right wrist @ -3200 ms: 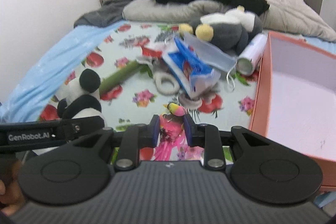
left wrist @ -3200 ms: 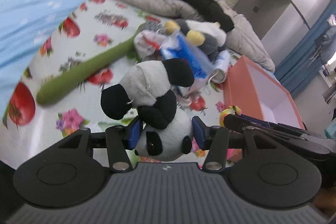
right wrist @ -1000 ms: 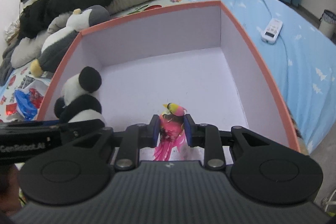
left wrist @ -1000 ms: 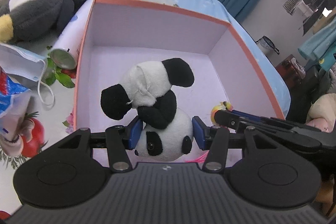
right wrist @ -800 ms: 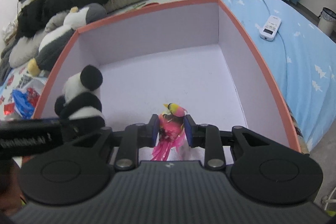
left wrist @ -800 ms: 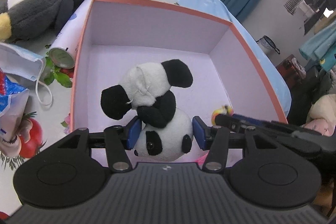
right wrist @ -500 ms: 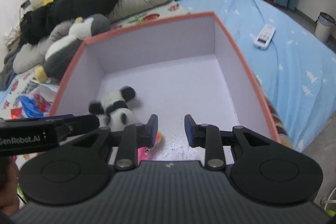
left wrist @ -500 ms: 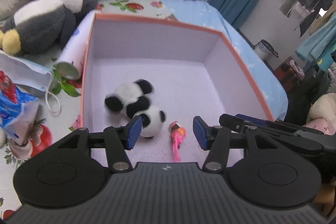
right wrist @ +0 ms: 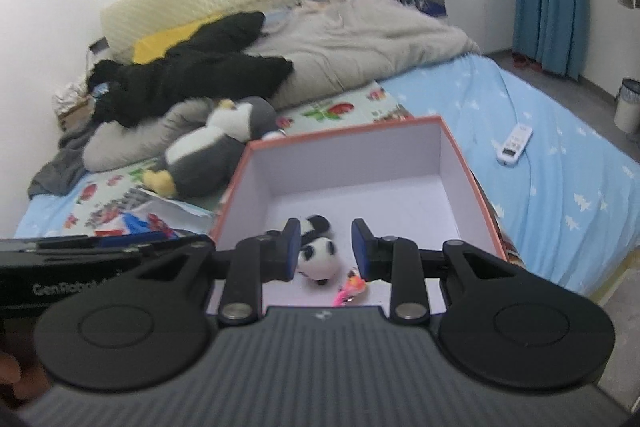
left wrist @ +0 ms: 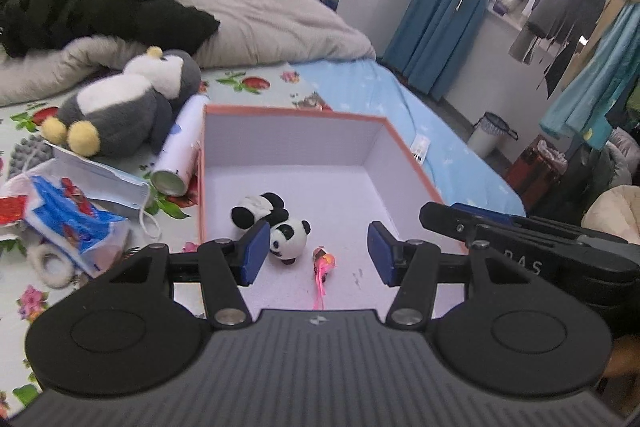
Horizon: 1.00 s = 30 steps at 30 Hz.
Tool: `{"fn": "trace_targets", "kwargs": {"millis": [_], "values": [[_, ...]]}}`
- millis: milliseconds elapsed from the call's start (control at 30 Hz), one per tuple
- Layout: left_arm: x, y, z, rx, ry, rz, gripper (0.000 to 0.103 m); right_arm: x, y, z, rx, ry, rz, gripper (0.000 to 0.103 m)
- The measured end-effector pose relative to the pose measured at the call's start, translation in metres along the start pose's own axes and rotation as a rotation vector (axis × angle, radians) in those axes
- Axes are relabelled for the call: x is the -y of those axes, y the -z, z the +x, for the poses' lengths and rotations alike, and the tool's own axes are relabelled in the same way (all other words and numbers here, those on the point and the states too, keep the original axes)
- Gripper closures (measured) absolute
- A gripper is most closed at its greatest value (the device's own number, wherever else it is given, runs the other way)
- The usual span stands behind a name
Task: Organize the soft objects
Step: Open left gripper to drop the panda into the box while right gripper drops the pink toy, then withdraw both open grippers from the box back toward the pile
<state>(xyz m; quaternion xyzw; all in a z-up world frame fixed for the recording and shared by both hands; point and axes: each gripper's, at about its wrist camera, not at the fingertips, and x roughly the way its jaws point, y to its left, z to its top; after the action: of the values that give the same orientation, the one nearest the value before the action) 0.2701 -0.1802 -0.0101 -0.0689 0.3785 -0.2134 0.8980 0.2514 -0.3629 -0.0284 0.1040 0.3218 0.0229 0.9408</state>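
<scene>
Both claws hang above the box (left wrist: 412, 167) with nothing between their pads — the left claw (left wrist: 318, 253) stands wide apart, the right claw (right wrist: 325, 249) parted more narrowly. The panda plush (left wrist: 276, 227) lies on the box floor toward seven o'clock, the small pink bird toy (left wrist: 322, 265) just beside it at four o'clock.
</scene>
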Motion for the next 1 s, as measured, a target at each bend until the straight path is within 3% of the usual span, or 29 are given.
{"fn": "trace_targets", "kwargs": {"millis": [500,1000], "values": [[-0.003,0.043,-0.139,0.152,-0.043,0.001,0.043,-0.044,0.024,-0.095,0.106,-0.078,-0.041,0.072],[-0.048,0.103,-0.191,0.181,-0.149,-0.091,0.042,-0.098,0.068,-0.098,0.062,-0.190,-0.128,0.071]]}}
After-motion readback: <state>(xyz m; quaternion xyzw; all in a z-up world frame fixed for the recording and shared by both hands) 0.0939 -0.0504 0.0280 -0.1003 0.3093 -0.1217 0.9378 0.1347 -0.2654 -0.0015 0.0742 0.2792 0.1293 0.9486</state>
